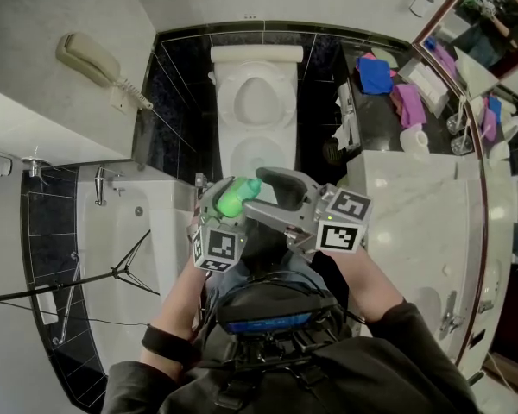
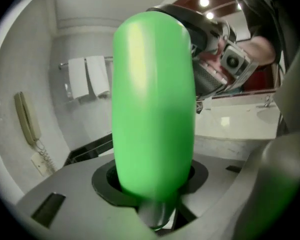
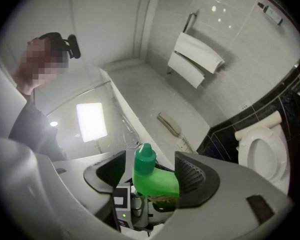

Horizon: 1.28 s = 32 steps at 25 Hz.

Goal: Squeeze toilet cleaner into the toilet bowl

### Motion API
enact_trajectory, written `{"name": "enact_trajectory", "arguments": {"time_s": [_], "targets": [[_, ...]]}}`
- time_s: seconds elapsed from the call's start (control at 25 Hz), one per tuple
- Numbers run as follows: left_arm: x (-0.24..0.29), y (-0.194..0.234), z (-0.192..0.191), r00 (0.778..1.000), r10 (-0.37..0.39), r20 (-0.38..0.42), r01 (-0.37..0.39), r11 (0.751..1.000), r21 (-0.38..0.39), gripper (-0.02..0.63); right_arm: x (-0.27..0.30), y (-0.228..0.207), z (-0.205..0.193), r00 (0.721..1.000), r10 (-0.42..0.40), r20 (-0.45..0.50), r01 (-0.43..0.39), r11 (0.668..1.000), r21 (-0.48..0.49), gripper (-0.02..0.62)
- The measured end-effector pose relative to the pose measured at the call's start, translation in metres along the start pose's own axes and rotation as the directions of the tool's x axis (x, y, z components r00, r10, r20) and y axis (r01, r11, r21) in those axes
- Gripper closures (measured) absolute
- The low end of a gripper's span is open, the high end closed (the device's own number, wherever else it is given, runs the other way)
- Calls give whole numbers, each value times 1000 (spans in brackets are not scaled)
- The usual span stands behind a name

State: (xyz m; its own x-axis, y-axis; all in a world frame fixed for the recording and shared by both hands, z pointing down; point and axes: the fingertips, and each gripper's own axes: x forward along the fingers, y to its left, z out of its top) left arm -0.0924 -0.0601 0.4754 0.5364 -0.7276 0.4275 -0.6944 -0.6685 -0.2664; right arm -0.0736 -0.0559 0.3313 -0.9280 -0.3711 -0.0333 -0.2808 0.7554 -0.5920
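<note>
A green toilet cleaner bottle is clamped by its body in my left gripper, which is shut on it; the bottle fills the left gripper view. Its green cap points toward my right gripper. That gripper stands open, with the cap between its ribbed pads and a gap on each side. The white toilet, lid up, stands just ahead below both grippers, and the toilet also shows at the right edge of the right gripper view.
A bathtub lies to the left, with a black stand across it. A wall phone hangs at upper left. The marble counter on the right carries cloths and a paper roll. Towels hang on the far wall.
</note>
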Motion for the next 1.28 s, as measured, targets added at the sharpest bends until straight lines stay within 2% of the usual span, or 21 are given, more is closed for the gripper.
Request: {"name": "enact_trajectory", "arguments": {"time_s": [0.04, 0.08, 0.12, 0.2, 0.32, 0.36, 0.4, 0.56, 0.64, 0.72, 0.8, 0.88, 0.92, 1.04, 1.12, 1.16, 1.2, 1.28], "targets": [[-3, -9, 7, 996, -88, 22, 89, 996, -28, 416, -1, 5, 3, 999, 39, 14, -38, 999, -38, 268], [-7, -19, 16, 981, -187, 48, 189, 981, -52, 416, -2, 10, 7, 996, 80, 26, -78, 994, -78, 268], [-13, -29, 25, 955, -285, 77, 291, 954, -77, 416, -4, 15, 10, 992, 122, 35, -117, 986, -121, 268], [-27, -48, 38, 879, -458, 133, 474, 869, -141, 416, -6, 25, 16, 978, 204, 40, -192, 961, -198, 268], [-47, -72, 44, 737, -652, 179, 676, 716, -176, 416, -7, 40, 20, 953, 301, 20, -284, 918, -276, 270], [-52, -77, 45, 698, -691, 185, 716, 677, -173, 416, -8, 44, 20, 946, 325, 11, -307, 903, -299, 270], [-55, -80, 45, 671, -716, 191, 741, 649, -172, 416, -8, 48, 21, 936, 351, 1, -333, 890, -311, 270], [-66, -87, 51, 592, -776, 217, 806, 569, -165, 416, -11, 68, 26, 892, 451, -21, -436, 848, -303, 295], [-71, -92, 56, 549, -803, 231, 836, 524, -164, 416, -12, 69, 28, 879, 477, -17, -456, 828, -327, 307], [-74, -97, 58, 518, -822, 238, 855, 493, -160, 416, -13, 71, 28, 871, 492, -19, -470, 819, -330, 318], [-76, -100, 60, 498, -837, 227, 867, 474, -155, 416, -13, 75, 28, 864, 504, -19, -483, 818, -313, 340], [-78, -103, 62, 482, -848, 221, 876, 458, -155, 416, -13, 77, 30, 862, 508, -10, -485, 818, -310, 395], [-78, -104, 62, 480, -848, 225, 876, 455, -156, 416, -13, 78, 30, 862, 507, -7, -484, 819, -309, 433], [-77, -105, 60, 491, -839, 235, 871, 467, -152, 416, -13, 76, 31, 865, 501, 6, -474, 822, -315, 439], [-72, -104, 58, 515, -827, 226, 857, 493, -152, 416, -13, 71, 31, 875, 484, 20, -455, 834, -313, 439], [-69, -102, 57, 537, -816, 214, 843, 515, -153, 416, -12, 67, 31, 881, 472, 24, -444, 844, -301, 440], [-64, -99, 56, 567, -800, 198, 824, 546, -153, 416, -11, 63, 30, 889, 457, 27, -431, 855, -289, 440], [-52, -91, 50, 642, -750, 160, 766, 625, -150, 416, -10, 53, 30, 908, 418, 36, -393, 878, -274, 440]]}}
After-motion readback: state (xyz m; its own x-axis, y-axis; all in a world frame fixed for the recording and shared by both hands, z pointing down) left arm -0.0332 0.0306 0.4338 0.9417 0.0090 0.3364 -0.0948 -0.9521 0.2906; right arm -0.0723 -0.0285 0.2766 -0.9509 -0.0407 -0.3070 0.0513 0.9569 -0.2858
